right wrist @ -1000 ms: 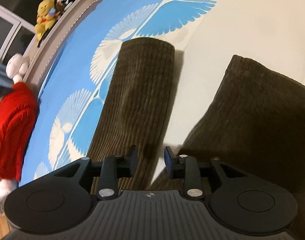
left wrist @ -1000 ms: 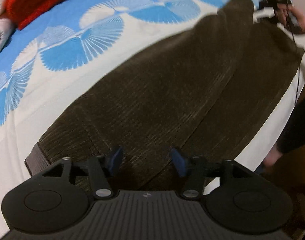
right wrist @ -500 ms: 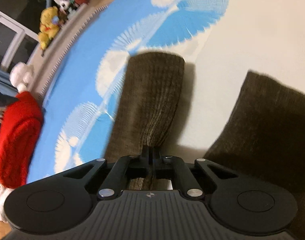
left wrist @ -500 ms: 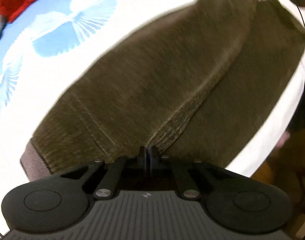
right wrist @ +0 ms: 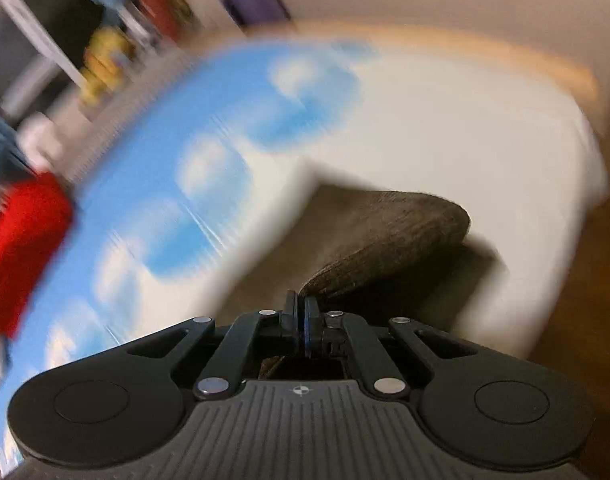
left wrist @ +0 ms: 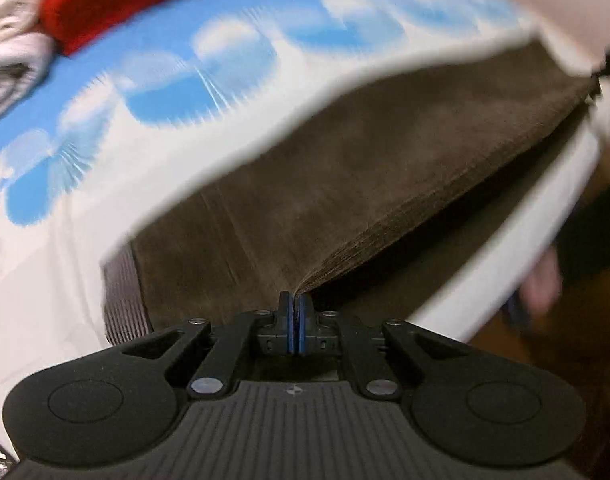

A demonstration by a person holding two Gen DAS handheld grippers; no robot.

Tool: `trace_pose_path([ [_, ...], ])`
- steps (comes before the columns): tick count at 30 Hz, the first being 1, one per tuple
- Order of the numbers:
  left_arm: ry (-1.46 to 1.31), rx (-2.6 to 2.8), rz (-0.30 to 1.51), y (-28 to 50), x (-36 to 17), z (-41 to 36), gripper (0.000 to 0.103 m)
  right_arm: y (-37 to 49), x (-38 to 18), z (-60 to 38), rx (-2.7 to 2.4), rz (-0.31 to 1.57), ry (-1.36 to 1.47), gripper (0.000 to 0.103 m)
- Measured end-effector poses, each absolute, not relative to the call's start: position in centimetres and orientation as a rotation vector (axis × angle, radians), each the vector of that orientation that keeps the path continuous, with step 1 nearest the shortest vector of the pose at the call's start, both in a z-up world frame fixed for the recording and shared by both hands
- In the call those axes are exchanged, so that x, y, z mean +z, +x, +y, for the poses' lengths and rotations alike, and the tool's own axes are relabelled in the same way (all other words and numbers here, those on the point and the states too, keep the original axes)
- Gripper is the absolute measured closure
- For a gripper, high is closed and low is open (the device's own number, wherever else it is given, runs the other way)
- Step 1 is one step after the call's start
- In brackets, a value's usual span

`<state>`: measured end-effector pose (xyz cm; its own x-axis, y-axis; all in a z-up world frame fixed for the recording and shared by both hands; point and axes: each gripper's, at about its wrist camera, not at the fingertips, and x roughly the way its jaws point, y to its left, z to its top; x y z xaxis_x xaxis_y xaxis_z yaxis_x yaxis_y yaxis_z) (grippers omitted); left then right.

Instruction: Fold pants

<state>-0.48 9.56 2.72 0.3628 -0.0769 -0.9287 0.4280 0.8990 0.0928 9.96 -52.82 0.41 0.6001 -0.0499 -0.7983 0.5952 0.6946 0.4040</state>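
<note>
pants (left wrist: 345, 168) pinched in left tool (left wrist: 295, 308)

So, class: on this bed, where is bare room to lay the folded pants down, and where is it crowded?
Free: the white stretch of the bedspread between the pants and the blue fan print, and the white far corner beyond the lifted pant leg. Crowded: the red garment and white laundry at the bed's edge.

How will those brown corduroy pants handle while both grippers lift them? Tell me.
The pants will probably stay floppy: between the left gripper and right gripper pinches the cloth curves and sags. The ribbed corduroy likely grips the pads without slipping. It looks thick, so moderately heavy.
</note>
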Motion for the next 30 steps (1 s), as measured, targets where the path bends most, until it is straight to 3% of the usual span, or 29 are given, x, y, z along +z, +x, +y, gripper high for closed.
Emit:
trace_pose_path([
  [3, 0.417, -0.404, 1.215, -1.2, 1.5, 8.5, 0.098, 8.8, -4.6, -55.9, -0.447, 1.031, 0.906, 0.097],
  [6, 0.283, -0.420, 1.113, -1.1, 3.8, 9.2, 0.078, 8.7, -5.9, -58.7, -0.470, 0.990, 0.966, 0.093],
  [7, 0.234, -0.402, 1.078, -0.8, 4.6, 9.6, 0.070, 8.6, -6.0, -59.7, -0.490, 0.965, 0.976, 0.086],
  [10, 0.141, -0.284, 1.037, 0.7, 5.5, 10.8, 0.064, 7.5, -6.2, -62.0, -0.578, 0.879, 1.049, 0.066],
  [22, -0.036, 0.003, 1.116, 5.2, 4.3, 14.3, 0.062, 8.4, -8.4, -62.4, -0.635, 0.947, 1.109, 0.066],
  [28, -0.173, 0.250, 1.166, 4.6, 3.8, 19.4, 0.041, 8.2, -7.4, -62.7, -0.789, 0.945, 0.973, 0.065],
  [30, -0.231, 0.313, 1.183, 4.2, 3.6, 21.1, 0.040, 8.4, -7.6, -62.9, -0.805, 0.962, 0.953, 0.065],
])
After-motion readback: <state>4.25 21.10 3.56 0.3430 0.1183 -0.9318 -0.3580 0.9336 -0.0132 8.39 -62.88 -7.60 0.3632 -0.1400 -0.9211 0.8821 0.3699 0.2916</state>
